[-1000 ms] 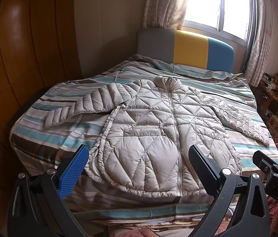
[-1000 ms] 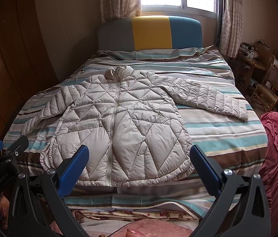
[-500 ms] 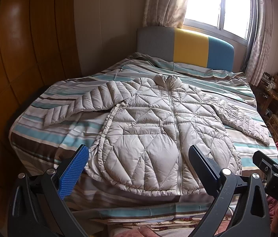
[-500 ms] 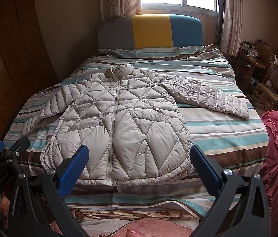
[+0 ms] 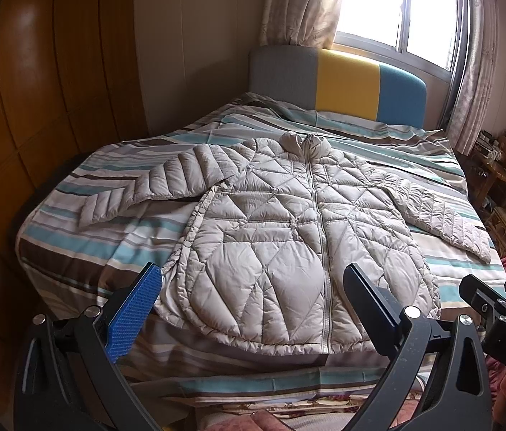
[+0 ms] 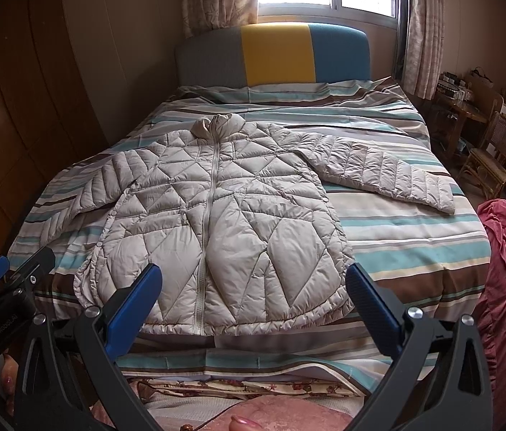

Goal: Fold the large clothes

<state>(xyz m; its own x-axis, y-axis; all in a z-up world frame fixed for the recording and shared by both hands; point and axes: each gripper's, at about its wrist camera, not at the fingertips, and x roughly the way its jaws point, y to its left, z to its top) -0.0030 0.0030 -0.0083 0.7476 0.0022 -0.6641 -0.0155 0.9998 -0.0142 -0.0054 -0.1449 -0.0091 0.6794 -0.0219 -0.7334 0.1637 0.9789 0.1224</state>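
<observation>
A beige quilted puffer jacket [image 5: 288, 237] [image 6: 217, 230] lies flat and zipped on the striped bed, collar toward the headboard, both sleeves spread outward. Its hem reaches the near foot edge of the bed. My left gripper [image 5: 253, 298] hovers open just short of the hem, nothing between its blue-padded fingers [image 5: 134, 312]. My right gripper [image 6: 253, 298] is likewise open and empty before the hem. Each gripper shows at the edge of the other's view: the right one [image 5: 497, 309] and the left one [image 6: 12, 276].
The bed [image 6: 414, 248] has a grey, yellow and blue headboard [image 6: 274, 54] under a window. Wooden wardrobe panels [image 5: 37, 107] run along the left. A chair [image 6: 497, 154] and cluttered desk stand right; a red ruffled cloth [image 6: 504, 269] sits near the right foot corner.
Both views have shifted slightly; the jacket sits a little higher and further in the frames, as both grippers drew back or rose a bit. The jacket itself has not moved.
</observation>
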